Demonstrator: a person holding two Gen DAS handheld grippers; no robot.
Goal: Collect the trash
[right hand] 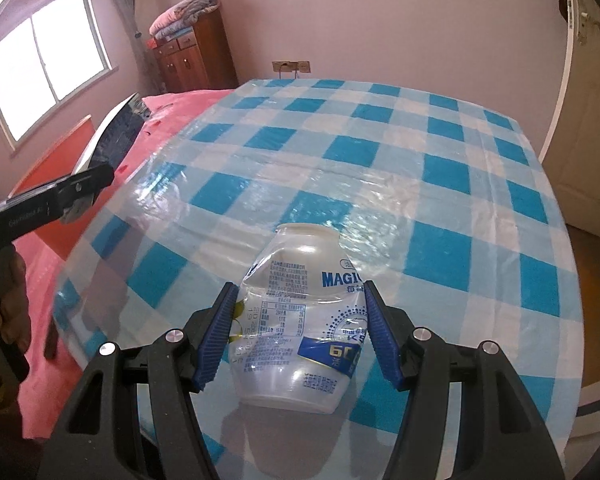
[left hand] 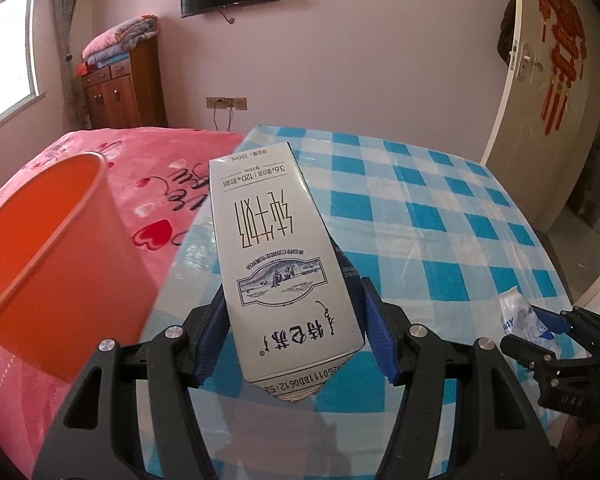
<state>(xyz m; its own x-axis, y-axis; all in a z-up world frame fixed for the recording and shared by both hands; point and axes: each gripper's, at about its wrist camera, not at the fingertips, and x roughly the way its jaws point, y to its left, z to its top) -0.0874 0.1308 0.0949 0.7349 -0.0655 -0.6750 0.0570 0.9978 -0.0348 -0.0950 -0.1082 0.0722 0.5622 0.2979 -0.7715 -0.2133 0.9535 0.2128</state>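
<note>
Left gripper point(left hand: 294, 336) clamps milk carton point(left hand: 276, 256); right gripper point(right hand: 300, 332) clamps crushed bottle point(right hand: 300, 320)

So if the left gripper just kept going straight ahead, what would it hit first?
Probably nothing soon. The left gripper, holding the milk carton, points across the checked table toward the far wall. The orange bin sits off to its left, out of that line, though depth is hard to judge.
</note>
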